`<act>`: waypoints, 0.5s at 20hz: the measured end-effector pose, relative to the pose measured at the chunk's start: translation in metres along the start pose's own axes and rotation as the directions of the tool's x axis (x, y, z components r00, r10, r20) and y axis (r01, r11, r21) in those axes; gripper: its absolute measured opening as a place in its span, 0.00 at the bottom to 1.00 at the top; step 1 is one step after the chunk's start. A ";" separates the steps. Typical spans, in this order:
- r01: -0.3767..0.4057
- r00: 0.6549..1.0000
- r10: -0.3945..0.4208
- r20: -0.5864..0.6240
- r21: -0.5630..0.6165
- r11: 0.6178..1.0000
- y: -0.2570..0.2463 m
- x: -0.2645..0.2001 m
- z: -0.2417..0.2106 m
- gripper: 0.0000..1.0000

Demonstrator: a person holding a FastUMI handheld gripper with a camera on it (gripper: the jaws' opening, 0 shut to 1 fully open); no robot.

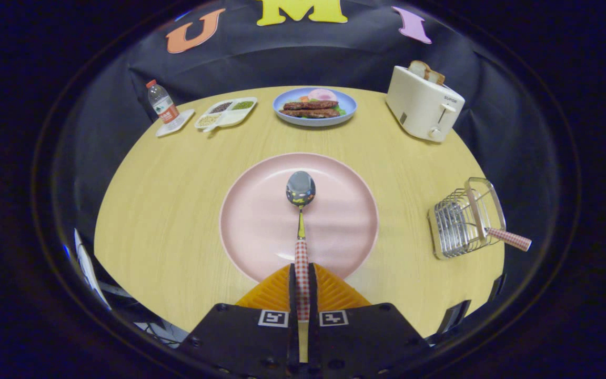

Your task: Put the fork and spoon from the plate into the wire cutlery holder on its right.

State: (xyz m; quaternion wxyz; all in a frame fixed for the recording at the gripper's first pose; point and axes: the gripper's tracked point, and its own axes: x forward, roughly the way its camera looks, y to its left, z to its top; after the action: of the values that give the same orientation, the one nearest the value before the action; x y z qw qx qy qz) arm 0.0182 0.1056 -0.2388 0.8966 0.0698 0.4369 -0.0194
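Gripper (302, 287) is clenched on the spoon (301, 210) handle; the bowl extends ahead over the pink plate (250, 221).

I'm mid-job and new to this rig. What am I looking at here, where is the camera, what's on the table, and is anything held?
This is one fisheye camera riding on a hand-held two-finger gripper, looking forward along its fingers. The orange fingers are shut on the checked handle of the spoon, whose bowl lies over the pink plate just ahead. To the right stands the wire cutlery holder, with a checked handle already sticking out of it, probably the fork. Farther back on the round wooden table are a water bottle, a divided tray of grains, a blue plate of food and a toaster with bread in it.
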 end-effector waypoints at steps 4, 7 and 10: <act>-0.025 0.998 0.026 -0.059 0.009 1.000 -0.041 -0.051 0.012 0.07; -0.021 0.996 0.023 -0.088 0.022 1.000 -0.084 -0.092 0.021 0.07; 0.023 0.992 -0.017 -0.125 0.045 0.999 -0.138 -0.127 0.027 0.06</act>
State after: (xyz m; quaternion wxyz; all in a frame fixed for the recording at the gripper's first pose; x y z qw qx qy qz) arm -0.0526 -0.0384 -0.1371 0.8654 0.0874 0.4923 -0.0342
